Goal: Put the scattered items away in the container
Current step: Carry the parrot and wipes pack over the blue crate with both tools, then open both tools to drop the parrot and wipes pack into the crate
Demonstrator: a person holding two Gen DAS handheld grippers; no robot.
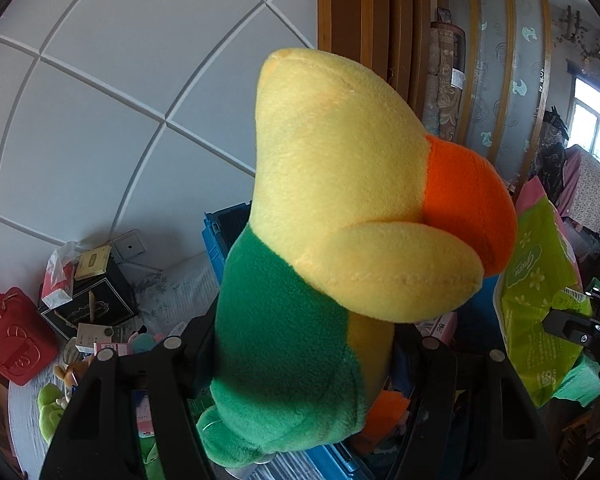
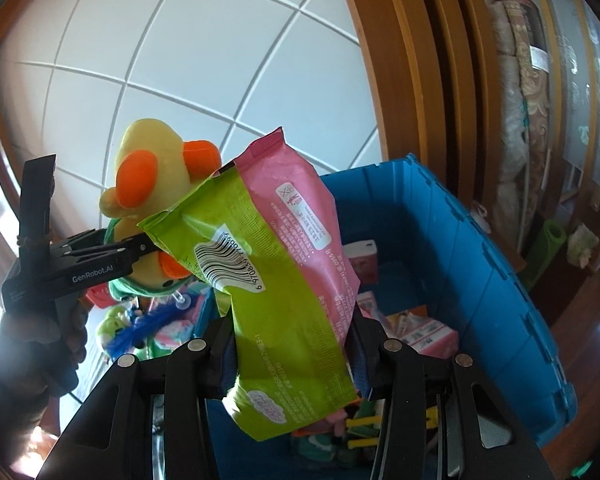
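My left gripper point(image 1: 300, 344) is shut on a plush duck point(image 1: 332, 216), yellow with an orange beak and green body, held up in the air. The duck point(image 2: 148, 168) and the left gripper point(image 2: 140, 250) also show in the right wrist view, left of the pack. My right gripper point(image 2: 292, 344) is shut on a green and pink wet-wipe pack point(image 2: 276, 280), held above the blue crate point(image 2: 480, 260). The pack point(image 1: 540, 280) shows at the right of the left wrist view. The crate holds several small boxes and toys.
A red plastic case point(image 1: 12, 336), a black box point(image 1: 92, 300) with small cartons on it, and green plush toys point(image 1: 50, 408) lie on the grey surface at left. A tiled wall and wooden door frame point(image 2: 400, 80) stand behind. Rolled mats point(image 2: 524, 100) lean at right.
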